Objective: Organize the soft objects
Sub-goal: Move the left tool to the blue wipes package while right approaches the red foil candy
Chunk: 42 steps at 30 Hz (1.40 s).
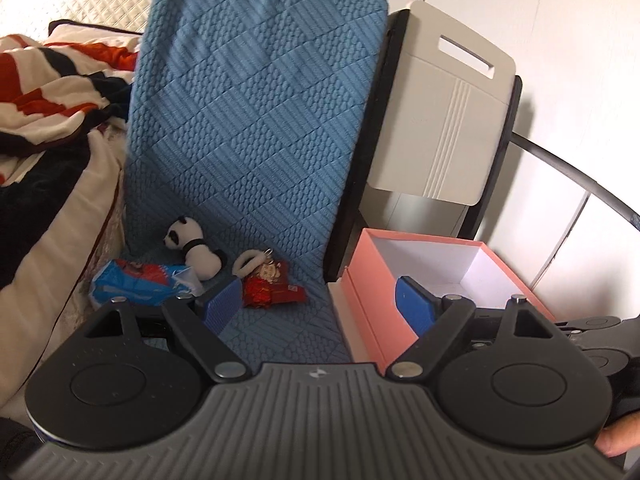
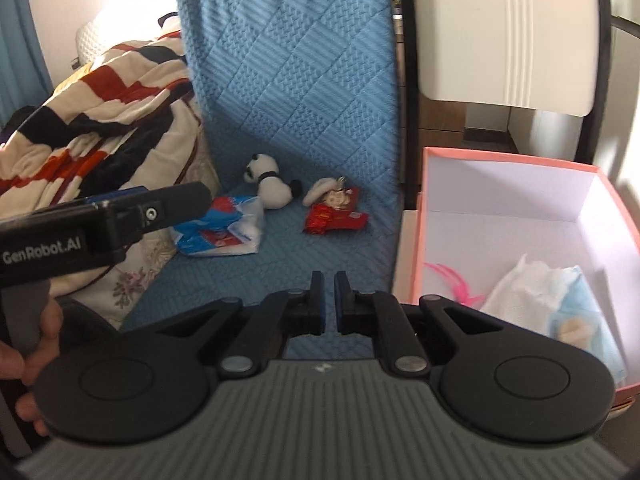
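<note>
A panda plush [image 1: 195, 246] [image 2: 269, 182], a blue tissue pack [image 1: 138, 282] [image 2: 224, 227] and a red charm doll with a white ring [image 1: 267, 282] [image 2: 334, 208] lie on a blue quilted mat [image 1: 256, 128] [image 2: 296, 92]. A pink box [image 1: 370, 292] [image 2: 420, 240] stands to the right and holds a white-blue cloth [image 2: 548, 296] and a pink feather [image 2: 444, 276]. My left gripper [image 1: 320, 304] is open and empty, low over the mat before the toys. My right gripper [image 2: 329, 300] is shut and empty, over the mat left of the box.
A striped red, black and cream blanket [image 1: 44, 92] [image 2: 100, 116] lies piled on the left. A grey folding chair back [image 1: 452, 112] [image 2: 508, 40] stands behind the box. The left gripper's body [image 2: 100, 220] crosses the right wrist view at left.
</note>
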{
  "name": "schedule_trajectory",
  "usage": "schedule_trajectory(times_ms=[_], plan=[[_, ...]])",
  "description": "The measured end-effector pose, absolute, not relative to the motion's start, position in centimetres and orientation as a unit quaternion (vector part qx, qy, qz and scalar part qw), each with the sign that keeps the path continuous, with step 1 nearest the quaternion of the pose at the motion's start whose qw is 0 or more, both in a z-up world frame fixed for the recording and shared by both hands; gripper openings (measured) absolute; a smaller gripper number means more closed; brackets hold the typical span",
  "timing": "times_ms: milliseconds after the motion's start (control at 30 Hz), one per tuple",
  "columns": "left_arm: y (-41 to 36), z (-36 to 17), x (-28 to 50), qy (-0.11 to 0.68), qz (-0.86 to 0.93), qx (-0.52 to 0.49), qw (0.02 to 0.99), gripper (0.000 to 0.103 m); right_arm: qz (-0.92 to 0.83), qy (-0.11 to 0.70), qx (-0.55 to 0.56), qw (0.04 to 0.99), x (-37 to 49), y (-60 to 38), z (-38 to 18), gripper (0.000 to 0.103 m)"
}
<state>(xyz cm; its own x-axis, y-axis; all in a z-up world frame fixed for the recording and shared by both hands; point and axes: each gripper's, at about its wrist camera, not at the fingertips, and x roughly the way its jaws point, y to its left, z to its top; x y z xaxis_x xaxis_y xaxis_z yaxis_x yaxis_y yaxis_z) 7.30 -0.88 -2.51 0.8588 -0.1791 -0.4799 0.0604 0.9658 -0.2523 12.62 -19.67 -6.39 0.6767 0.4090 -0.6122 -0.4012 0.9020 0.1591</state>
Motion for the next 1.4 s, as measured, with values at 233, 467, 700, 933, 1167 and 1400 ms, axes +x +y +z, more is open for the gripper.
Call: schedule_trajectory(times_ms=[233, 467, 700, 933, 1167, 1400], plan=[[2.3, -2.8, 6.5, 0.247, -0.041, -0.131, 0.959, 0.087, 0.229, 0.345, -0.011, 0.91, 11.4, -16.4, -7.9, 0.009], [1.7, -4.8, 6.5, 0.266, -0.016, -0.076, 0.961, 0.087, 0.219, 0.353, -0.019, 0.909, 11.1, -14.9, -9.5, 0.009], [2.8, -7.6, 9.0, 0.307, -0.011, -0.136, 0.942, 0.087, 0.211, 0.348, -0.036, 0.913, 11.8, -13.8, -10.9, 0.009], [2.9, -9.8, 12.6, 0.326, 0.02, -0.146, 0.934, 0.087, 0.199, 0.344, -0.009, 0.918, 15.3, -14.0, -11.6, 0.009], [2.9, -12.2, 17.2, 0.347, 0.058, -0.158, 0.923, 0.086, 0.204, 0.341, 0.007, 0.918, 20.4, -13.8, -12.8, 0.009], [4.5, -16.1, 20.5, 0.355, 0.102, -0.164, 0.915, 0.086, 0.234, 0.354, 0.015, 0.905, 25.6, -12.7, -13.8, 0.009]])
